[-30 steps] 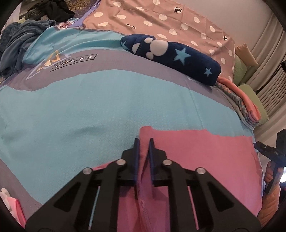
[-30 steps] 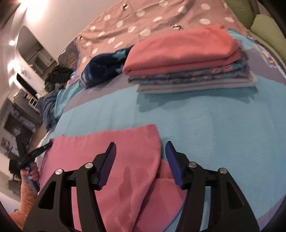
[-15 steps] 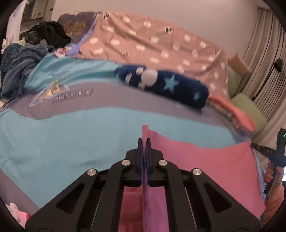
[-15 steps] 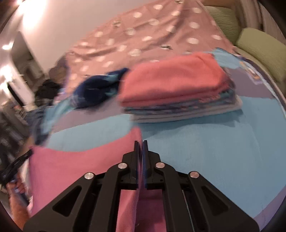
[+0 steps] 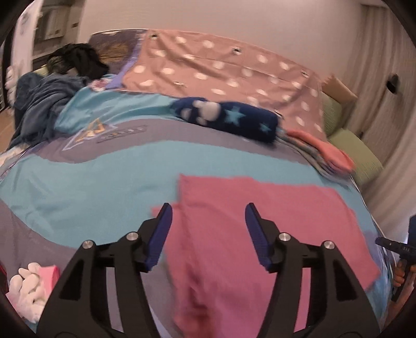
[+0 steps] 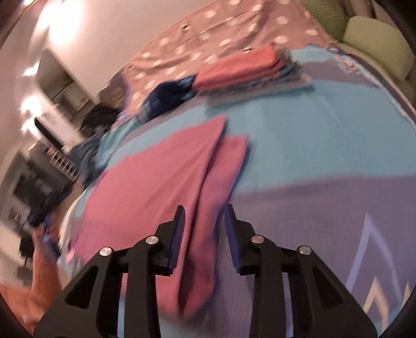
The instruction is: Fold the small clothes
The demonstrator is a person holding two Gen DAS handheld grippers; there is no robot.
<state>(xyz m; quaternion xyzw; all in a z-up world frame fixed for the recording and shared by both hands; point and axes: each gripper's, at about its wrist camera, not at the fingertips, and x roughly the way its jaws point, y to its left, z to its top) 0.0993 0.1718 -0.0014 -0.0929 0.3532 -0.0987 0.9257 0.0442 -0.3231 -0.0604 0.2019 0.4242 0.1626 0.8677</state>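
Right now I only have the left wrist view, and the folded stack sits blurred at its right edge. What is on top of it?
Observer: In the right wrist view the folded stack is topped by a coral-pink piece, with patterned and grey layers beneath.
Operator: How does the pink cloth lie on its right side?
Observer: The pink cloth has one layer folded over, and a narrower strip shows alongside.
Operator: Is the right gripper gripping it?
Observer: No. The right gripper has its jaws opening, with the cloth's edge lying loose between them.

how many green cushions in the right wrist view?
2 green cushions, both at the top right, past the far corner of the bed: one nearer, one behind it, cut off by the frame edge. More may lie out of frame.
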